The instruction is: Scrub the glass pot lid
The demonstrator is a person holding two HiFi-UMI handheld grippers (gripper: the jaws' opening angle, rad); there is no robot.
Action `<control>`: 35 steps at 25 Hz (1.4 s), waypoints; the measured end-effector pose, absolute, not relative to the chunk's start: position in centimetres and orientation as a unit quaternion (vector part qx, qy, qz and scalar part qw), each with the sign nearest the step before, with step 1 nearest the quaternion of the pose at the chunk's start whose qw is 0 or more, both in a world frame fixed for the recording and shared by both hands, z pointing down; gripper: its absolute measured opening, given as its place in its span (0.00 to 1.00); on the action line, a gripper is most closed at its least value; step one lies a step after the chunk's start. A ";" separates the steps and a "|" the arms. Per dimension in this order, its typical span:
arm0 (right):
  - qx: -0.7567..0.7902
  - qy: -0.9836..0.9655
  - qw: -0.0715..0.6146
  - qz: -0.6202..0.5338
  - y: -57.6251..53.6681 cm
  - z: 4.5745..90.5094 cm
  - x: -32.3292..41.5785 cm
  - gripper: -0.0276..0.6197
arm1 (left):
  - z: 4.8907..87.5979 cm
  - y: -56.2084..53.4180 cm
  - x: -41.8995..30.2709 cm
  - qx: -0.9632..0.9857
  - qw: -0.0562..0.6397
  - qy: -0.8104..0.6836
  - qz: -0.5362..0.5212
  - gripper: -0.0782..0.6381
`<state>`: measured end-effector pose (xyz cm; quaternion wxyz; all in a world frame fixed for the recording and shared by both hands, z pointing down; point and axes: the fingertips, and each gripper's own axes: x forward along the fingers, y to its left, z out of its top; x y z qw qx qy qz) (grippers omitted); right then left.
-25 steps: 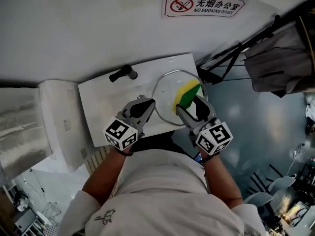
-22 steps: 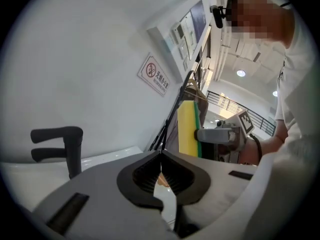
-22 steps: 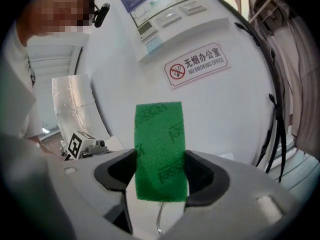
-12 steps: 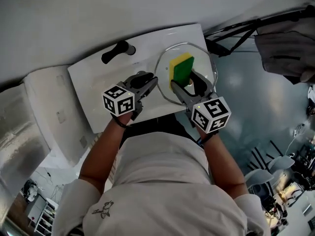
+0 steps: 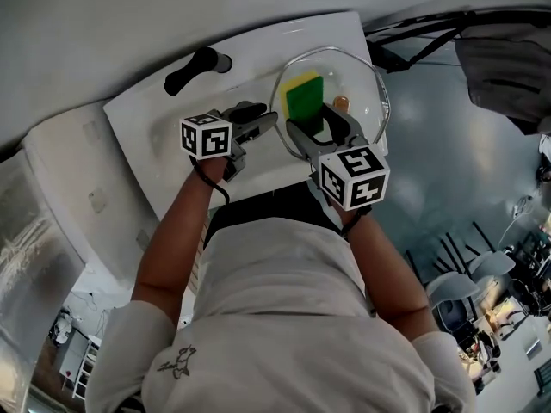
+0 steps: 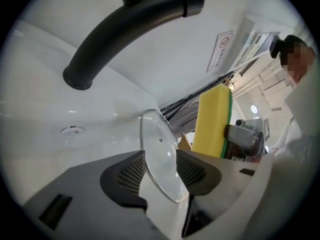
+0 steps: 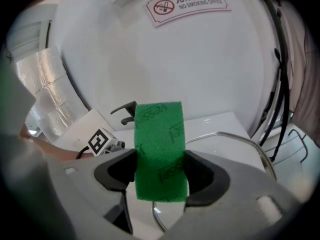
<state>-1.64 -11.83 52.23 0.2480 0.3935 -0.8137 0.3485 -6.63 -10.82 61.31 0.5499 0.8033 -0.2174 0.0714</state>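
Left tongs point(image 6: 161, 170) just opened wide around its rim, the glass lid point(image 5: 363, 84) at upper centre could slide under the right tongs' point(image 7: 160, 176) clamped sponge point(image 7: 159, 144).

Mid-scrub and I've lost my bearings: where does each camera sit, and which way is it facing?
Head view: on the person's head, looking steeply down at the sink; forearms, torso, left claw and right claw show.
Left gripper view: on the left claw, facing the faucet; its jaws have just been opening, with the rim of the glass lid between them.
Right gripper view: on the right claw, facing the wall sign; jaws shut on the sponge.
Shared: both gripper views show lid and sponge.
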 end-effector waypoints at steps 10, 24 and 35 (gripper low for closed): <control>0.413 -0.772 0.294 0.383 -11.7 56.2 -2.1 0.50 | 63.5 -10.8 -5.8 0.776 0.608 -0.167 0.009 0.39; 0.414 -0.743 0.369 0.375 -12.4 60.4 -3.7 0.50 | 64.6 -10.9 -6.3 0.771 0.614 -0.169 -0.007 0.20; 0.385 -0.748 0.410 0.353 -9.8 60.9 -3.6 0.49 | 64.8 -10.2 -6.2 0.766 0.619 -0.170 -0.017 0.19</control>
